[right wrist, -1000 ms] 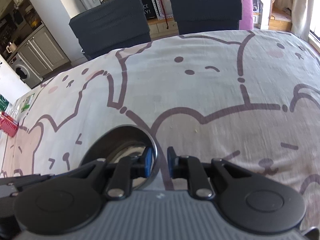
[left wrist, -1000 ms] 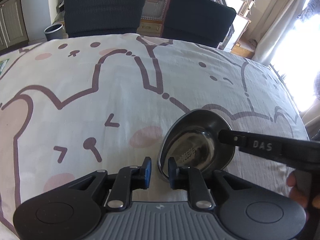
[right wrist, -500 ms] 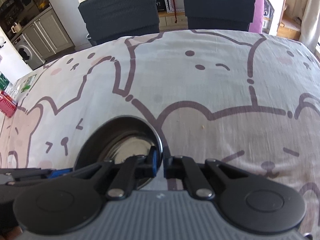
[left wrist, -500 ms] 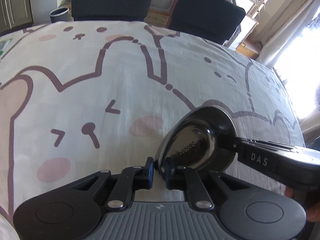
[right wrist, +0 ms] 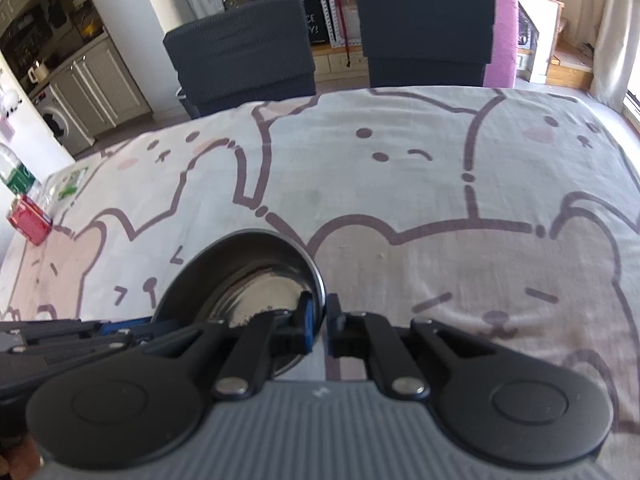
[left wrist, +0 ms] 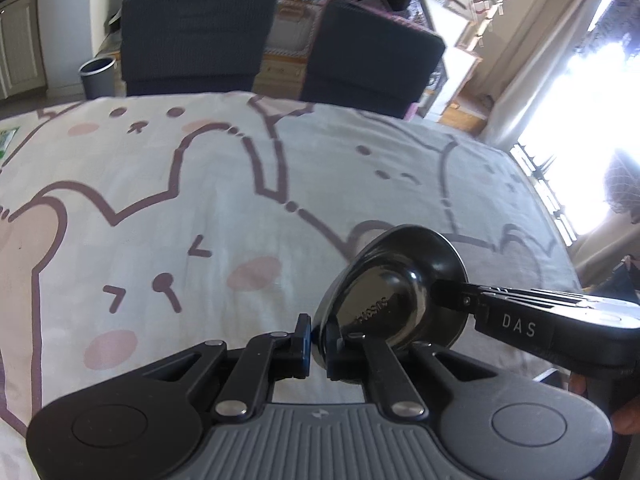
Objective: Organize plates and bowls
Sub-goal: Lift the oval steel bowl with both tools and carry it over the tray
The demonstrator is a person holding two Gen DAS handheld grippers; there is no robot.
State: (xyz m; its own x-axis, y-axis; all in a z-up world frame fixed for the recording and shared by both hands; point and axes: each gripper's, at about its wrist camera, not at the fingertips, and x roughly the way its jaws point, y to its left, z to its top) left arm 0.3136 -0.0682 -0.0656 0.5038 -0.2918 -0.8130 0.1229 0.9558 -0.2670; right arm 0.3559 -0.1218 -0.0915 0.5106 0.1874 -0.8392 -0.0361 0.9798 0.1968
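— What have I got in the left gripper (left wrist: 315, 346)?

— Its two fingers are pinched on the near rim of the steel bowl (left wrist: 394, 292). From my left wrist camera the bowl is tipped up on edge, its stamped underside facing the lens, held clear above the tablecloth (left wrist: 200, 208).

— And my right gripper (right wrist: 322, 326)?

— Clamped on the same bowl (right wrist: 256, 284), opposite rim. In my right wrist view the blue pad sits inside the bowl and the other finger outside, the wall squeezed between them. In the left view that gripper (left wrist: 444, 294) reaches in from the right, its body marked "DAS".

— Is the bowl touching the cloth anywhere?

— I think not, but its lower edge is hidden behind my own fingers, so I can't be sure.

— What lies beyond?

— The cartoon-animal tablecloth (right wrist: 440, 184) covers the table; two dark chairs (right wrist: 424, 20) stand at the far edge. Far left, a red box (right wrist: 29, 220) sits near the table's edge beside a plastic bottle (right wrist: 14, 176).
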